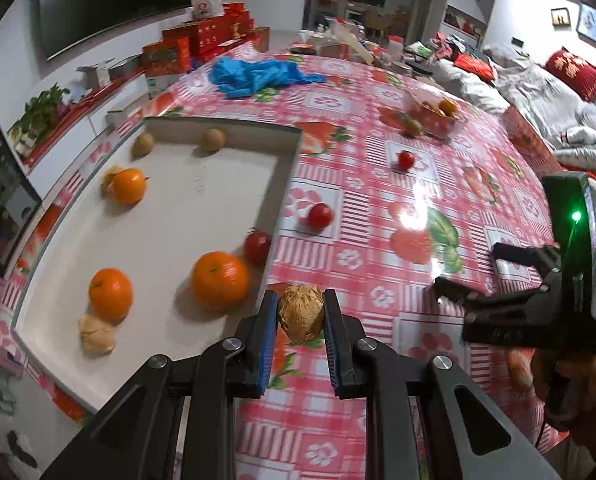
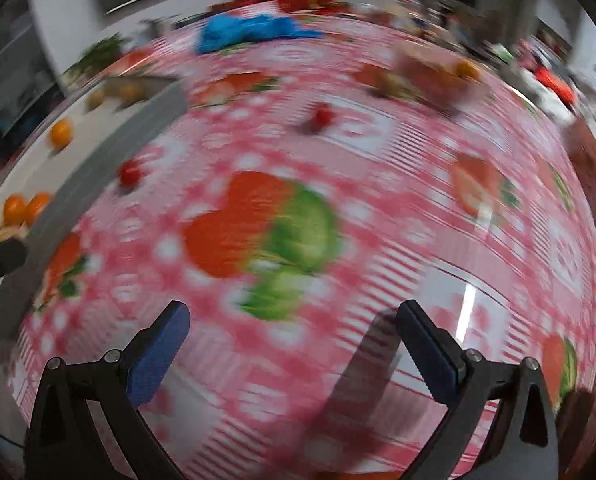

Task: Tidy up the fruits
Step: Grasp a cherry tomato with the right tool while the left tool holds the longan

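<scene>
the pink strawberry-print tablecloth (image 1: pixel 378 184) fills both views. at 9 o'clock in the left wrist view lies the shallow white tray (image 1: pixel 186 208), holding three oranges, the nearest one (image 1: pixel 220 280) by its right wall, plus small tan fruits. two red cherry tomatoes (image 1: pixel 320 216) sit on the cloth toward 12. the right gripper (image 2: pixel 294 320) hangs spread wide with nothing in it, its view blurred. the left gripper (image 1: pixel 300 312) pinches a walnut (image 1: pixel 301 312) just right of the tray.
</scene>
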`<state>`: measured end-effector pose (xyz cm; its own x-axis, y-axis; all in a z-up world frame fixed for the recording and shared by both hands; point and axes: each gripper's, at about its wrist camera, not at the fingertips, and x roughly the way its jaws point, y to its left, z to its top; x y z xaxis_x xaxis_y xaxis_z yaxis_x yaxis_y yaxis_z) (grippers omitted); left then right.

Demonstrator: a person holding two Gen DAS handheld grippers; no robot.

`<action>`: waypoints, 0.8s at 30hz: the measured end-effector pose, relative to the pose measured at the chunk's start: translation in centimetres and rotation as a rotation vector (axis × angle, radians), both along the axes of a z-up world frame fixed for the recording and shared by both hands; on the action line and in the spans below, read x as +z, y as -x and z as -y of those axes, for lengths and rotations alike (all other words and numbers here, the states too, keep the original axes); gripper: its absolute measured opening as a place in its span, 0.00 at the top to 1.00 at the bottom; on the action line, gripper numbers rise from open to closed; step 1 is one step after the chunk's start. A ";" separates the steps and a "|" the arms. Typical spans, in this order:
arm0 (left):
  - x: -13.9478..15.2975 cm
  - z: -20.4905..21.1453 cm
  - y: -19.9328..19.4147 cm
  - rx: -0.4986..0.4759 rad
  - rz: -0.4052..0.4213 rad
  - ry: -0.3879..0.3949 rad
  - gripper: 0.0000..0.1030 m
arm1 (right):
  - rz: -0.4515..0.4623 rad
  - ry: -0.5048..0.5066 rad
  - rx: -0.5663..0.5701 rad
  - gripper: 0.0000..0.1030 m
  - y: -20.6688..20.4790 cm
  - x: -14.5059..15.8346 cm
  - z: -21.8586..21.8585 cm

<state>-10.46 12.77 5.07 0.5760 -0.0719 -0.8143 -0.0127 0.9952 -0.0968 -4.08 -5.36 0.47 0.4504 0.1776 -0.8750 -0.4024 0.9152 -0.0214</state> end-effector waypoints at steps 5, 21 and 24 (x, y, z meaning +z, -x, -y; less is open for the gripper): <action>-0.2 -2.1 0.7 0.044 0.009 0.004 0.78 | 0.009 0.006 0.104 0.00 0.0 -0.2 -4.5; -0.3 -6.8 0.6 0.144 0.019 -0.001 0.78 | 0.030 -0.012 0.269 0.29 -3.0 0.5 -12.2; -0.4 -7.3 0.6 0.155 0.014 -0.003 0.78 | 0.039 -0.021 0.287 0.41 -3.2 0.5 -12.4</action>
